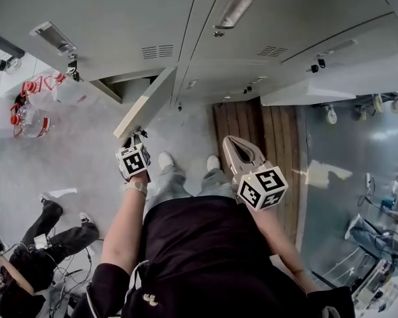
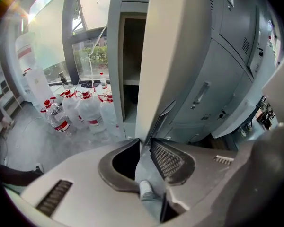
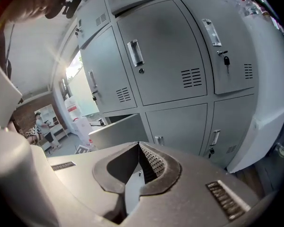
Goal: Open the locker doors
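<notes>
Our left hand-held gripper (image 2: 145, 143) is clamped on the edge of the locker door (image 2: 175, 60), which stands swung out from a lower-row compartment. Our right hand-held gripper (image 3: 138, 148) has its jaws together, empty, facing closed lockers (image 3: 165, 51).

No writing, label or number can be read anywhere.

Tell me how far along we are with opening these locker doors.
Done: one lower door stands swung out. In hand: the left gripper pinches that door's edge; the right gripper is shut, empty. Left: the neighbouring doors are closed.
</notes>
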{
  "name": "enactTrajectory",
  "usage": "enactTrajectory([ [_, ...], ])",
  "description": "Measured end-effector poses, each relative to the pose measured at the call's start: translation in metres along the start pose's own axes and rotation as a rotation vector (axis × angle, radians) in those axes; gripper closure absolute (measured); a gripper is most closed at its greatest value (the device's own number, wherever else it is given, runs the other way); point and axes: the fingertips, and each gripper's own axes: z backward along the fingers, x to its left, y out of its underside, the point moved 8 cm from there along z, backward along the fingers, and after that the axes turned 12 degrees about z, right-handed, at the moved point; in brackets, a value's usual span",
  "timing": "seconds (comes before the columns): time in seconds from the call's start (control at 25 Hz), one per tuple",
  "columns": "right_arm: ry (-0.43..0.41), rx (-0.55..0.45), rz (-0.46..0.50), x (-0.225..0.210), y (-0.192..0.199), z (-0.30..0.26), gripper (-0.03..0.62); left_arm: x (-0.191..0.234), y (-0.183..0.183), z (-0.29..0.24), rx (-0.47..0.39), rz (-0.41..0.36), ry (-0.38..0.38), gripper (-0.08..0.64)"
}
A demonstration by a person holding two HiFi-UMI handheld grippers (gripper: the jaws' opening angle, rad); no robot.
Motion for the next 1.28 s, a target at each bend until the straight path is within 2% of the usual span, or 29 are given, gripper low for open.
enactTrajectory([
  [0.24,-0.074,-0.001,0.025,-0.026,0.006,0.015,0.565,-0.032,0.037,0.016,0.039,-0.056,0.007,0.499],
  [0.52,-0.118,0.017,0.01,-0.062,0.027,0.033,0.565,-0.075,0.068,0.027,0.058,-0.066,0.002,0.522],
  [0.8,-0.123,0.029,-0.004,-0.101,0.047,0.054,0.565,-0.114,0.095,0.023,0.061,-0.087,-0.005,0.522],
  [1.28,-0.125,0.034,-0.03,-0.157,0.074,0.075,0.565,-0.184,0.112,0.029,0.054,-0.115,0.043,0.522],
])
